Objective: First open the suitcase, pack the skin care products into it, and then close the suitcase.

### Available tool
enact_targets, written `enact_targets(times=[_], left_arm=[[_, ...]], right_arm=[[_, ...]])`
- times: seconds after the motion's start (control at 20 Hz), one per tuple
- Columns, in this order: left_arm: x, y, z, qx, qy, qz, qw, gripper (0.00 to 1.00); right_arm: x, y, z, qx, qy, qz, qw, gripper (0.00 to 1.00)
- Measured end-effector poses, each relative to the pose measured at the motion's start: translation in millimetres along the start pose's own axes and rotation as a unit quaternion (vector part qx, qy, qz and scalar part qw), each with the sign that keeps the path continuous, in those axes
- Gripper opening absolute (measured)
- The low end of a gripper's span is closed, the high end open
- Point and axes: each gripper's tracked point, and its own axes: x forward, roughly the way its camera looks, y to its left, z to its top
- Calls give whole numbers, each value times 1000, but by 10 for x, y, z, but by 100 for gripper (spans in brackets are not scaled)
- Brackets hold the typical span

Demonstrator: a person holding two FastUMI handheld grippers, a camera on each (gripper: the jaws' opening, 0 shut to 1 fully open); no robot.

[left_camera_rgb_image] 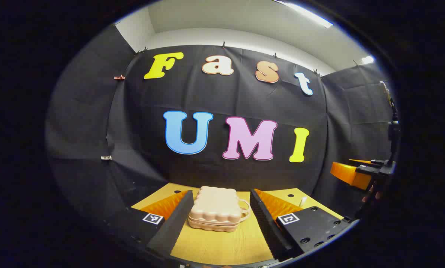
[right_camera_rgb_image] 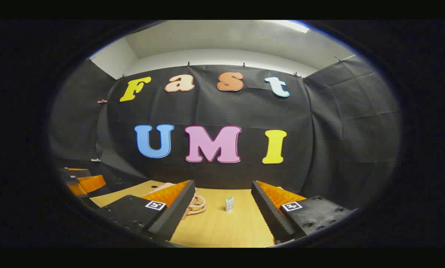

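A small, closed, pale pink suitcase [left_camera_rgb_image: 215, 210] with a quilted lid lies on the wooden table [left_camera_rgb_image: 222, 245], its handle [left_camera_rgb_image: 245, 209] to the right. In the left gripper view my left gripper [left_camera_rgb_image: 221, 193] stands open just in front of it, a finger on either side, not touching. A small white skin care tube [right_camera_rgb_image: 229, 204] stands upright on the table ahead of my open right gripper [right_camera_rgb_image: 223, 184]. It is also seen as a white tube [left_camera_rgb_image: 302, 201] right of the suitcase. The suitcase's handle [right_camera_rgb_image: 197, 204] peeks out beside the right gripper's left finger.
The other gripper [left_camera_rgb_image: 360, 173] hovers at the far right of the left gripper view, held by a hand. In the right gripper view the left gripper [right_camera_rgb_image: 83, 181] shows at the far left. Black cloth walls close the table's back and sides.
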Motion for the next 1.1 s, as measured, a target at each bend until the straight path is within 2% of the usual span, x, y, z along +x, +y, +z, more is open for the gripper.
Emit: enact_targets(times=[0.2,0.45,0.65,0.9,1.1], left_arm=[[-76,-34,9,0,3,-5,1000,96],[-44,-25,-49,9,9,-9,1000,96],[49,-22,-104,3,17,-6,1000,96],[398,-158,-176,-9,37,-11,999,96],[968,-471,-312,-27,69,-35,997,96]], right_arm=[[-81,24,-78,-1,10,-3,1000,96],[12,103,-96,1,13,3,1000,99],[102,139,-151,1,17,12,1000,96],[304,68,-361,1,53,12,999,96],[610,-184,-394,-9,59,10,998,96]])
